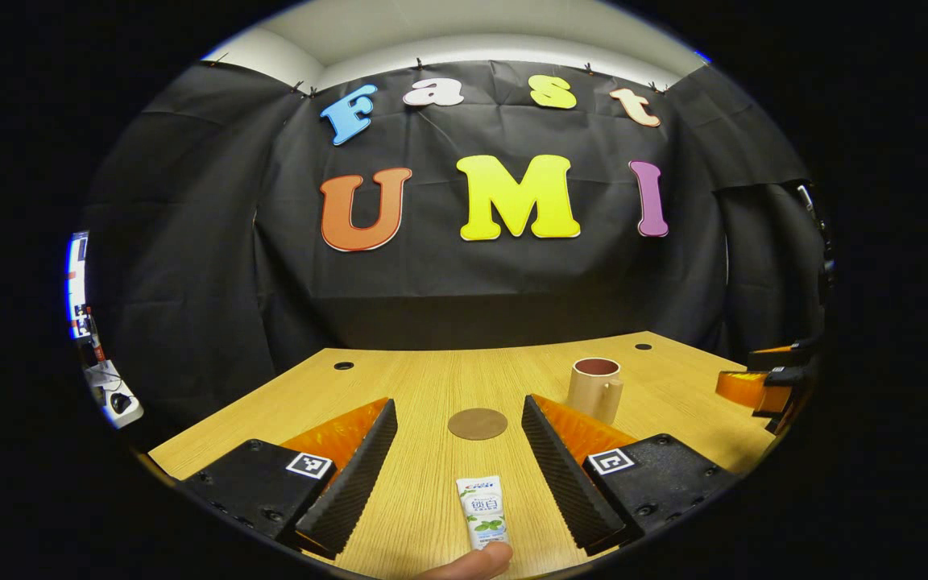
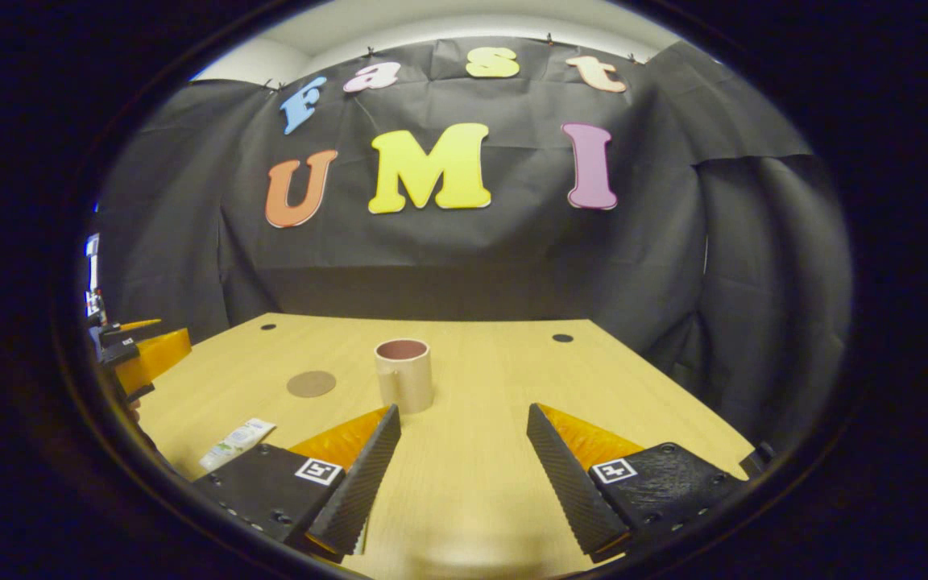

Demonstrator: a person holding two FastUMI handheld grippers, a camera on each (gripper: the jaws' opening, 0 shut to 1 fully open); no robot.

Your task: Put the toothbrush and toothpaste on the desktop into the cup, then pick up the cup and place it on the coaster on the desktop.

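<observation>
Toothpaste [image 1: 483,512] lying flat on bench [image 1: 432,379] between spread left hand-held gripper [image 1: 459,475] fingers, right hand-held gripper [image 2: 461,475] gaping below cup [image 2: 404,374]

I'm looking at a light wood-grain desktop [image 1: 448,379] as my reference. Three small dark round grommet holes [image 1: 343,366] sit toward its far edge, near the corners, seen in both views. Directly behind the far edge hangs a creased black cloth wall [image 1: 448,282], wrapping round both sides of the desktop. Clips [image 1: 418,63] pin the cloth's top edge. Above the cloth, a pale ceiling [image 1: 464,32], evenly lit. Left of the desktop, past the cloth's edge, I see a bright strip of room and a white device [image 1: 113,395]; detail unclear.
</observation>
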